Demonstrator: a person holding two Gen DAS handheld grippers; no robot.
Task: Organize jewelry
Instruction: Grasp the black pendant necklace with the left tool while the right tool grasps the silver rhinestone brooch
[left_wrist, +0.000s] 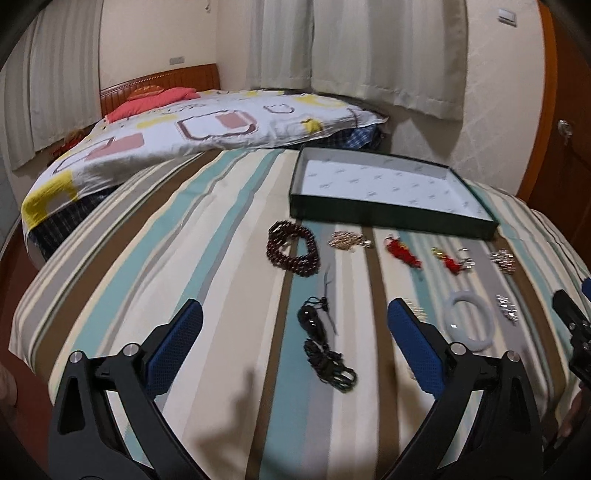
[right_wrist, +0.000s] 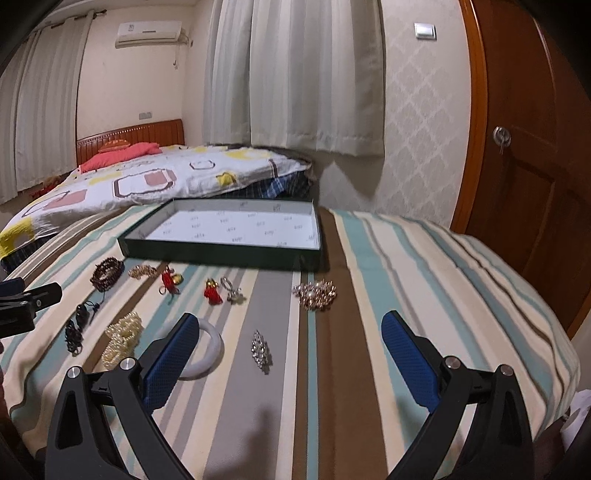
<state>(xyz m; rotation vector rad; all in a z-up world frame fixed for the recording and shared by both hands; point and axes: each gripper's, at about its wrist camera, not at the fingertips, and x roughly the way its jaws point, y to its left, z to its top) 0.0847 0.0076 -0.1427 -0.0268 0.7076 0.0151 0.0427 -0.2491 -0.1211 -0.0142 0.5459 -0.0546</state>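
A dark green shallow box (left_wrist: 384, 216) (right_wrist: 221, 254) with a white lining lies at the back of the striped cloth. In front of it lie a dark red bead bracelet (left_wrist: 293, 251) (right_wrist: 107, 273), a gold chain piece (left_wrist: 347, 240) (right_wrist: 142, 272), two red charms (left_wrist: 402, 253) (left_wrist: 450, 260), a sparkly brooch (left_wrist: 503, 260) (right_wrist: 316, 293), a white bangle (left_wrist: 471, 325) (right_wrist: 210, 354), a silver brooch (right_wrist: 262, 350), a pearl piece (right_wrist: 123, 338) and a black cord pendant (left_wrist: 325, 347) (right_wrist: 77, 325). My left gripper (left_wrist: 295, 325) is open above the black cord pendant. My right gripper (right_wrist: 290, 336) is open above the silver brooch.
The striped cloth (right_wrist: 406, 277) covers a rounded surface that drops off at the right and front. A bed with a patterned quilt (left_wrist: 177, 133) stands behind on the left. A wooden door (right_wrist: 535, 166) is at the right, curtains (right_wrist: 295, 74) behind.
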